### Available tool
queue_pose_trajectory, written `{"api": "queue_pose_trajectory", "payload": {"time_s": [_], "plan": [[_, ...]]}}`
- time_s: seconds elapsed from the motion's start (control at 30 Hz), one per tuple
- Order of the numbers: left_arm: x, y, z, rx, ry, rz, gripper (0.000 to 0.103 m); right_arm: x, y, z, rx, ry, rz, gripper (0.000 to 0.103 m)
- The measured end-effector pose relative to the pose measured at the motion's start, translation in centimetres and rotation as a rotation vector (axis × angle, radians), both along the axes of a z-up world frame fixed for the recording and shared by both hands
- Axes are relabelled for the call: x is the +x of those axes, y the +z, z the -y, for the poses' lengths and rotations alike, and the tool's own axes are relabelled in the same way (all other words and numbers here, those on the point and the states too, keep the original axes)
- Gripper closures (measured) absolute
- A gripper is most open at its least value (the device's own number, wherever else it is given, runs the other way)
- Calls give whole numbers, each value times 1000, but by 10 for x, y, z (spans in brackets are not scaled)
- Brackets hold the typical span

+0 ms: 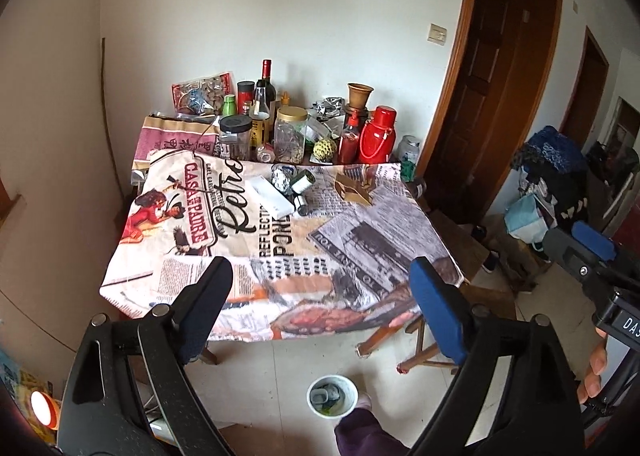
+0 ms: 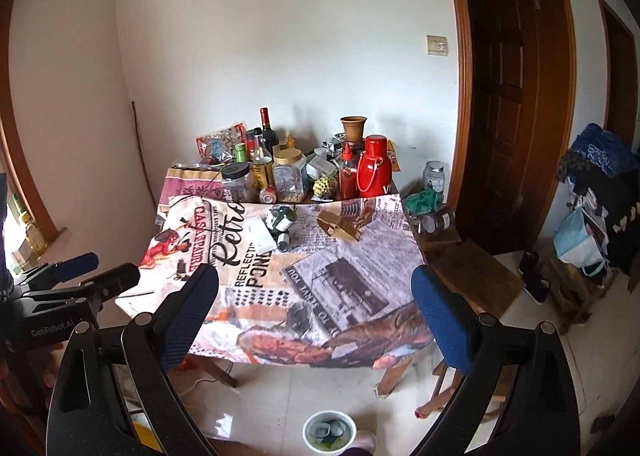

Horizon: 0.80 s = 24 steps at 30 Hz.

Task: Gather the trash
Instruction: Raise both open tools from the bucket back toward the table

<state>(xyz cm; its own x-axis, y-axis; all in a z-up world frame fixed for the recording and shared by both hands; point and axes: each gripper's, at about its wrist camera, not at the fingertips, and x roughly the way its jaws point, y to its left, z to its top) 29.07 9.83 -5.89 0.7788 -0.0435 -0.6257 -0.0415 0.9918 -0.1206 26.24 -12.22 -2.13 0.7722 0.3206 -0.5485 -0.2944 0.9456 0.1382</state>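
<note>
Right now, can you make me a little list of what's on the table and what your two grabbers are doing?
table cover: printed newspaper-style cloth
trash on cloth: white flat box, small cans, folded brown cardboard
back of table: jars and bottles, red flask
bin: white cup-shaped bin on the floor, things already inside
left gripper: open, holding nothing, above the near table edge
right gripper: open, holding nothing, above the near table edge
</note>
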Motion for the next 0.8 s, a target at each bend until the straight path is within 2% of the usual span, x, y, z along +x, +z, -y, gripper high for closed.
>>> {"api": "queue_pose_trajectory", "payload": {"time_s": [0.2, 0.53, 0.7, 0.8], "plan": [[68, -2, 20, -14, 30, -23, 13, 66, -1, 23, 6, 34, -29, 7], [163, 6, 52, -23, 112, -1, 13, 155, -9, 60, -17, 90, -61, 7], [193, -6, 52, -8, 156, -54, 13, 192, -24, 59, -25, 120, -109, 7], [215, -20, 47, -14, 149, -97, 13, 210, -35, 54, -22, 141, -132, 7]]}}
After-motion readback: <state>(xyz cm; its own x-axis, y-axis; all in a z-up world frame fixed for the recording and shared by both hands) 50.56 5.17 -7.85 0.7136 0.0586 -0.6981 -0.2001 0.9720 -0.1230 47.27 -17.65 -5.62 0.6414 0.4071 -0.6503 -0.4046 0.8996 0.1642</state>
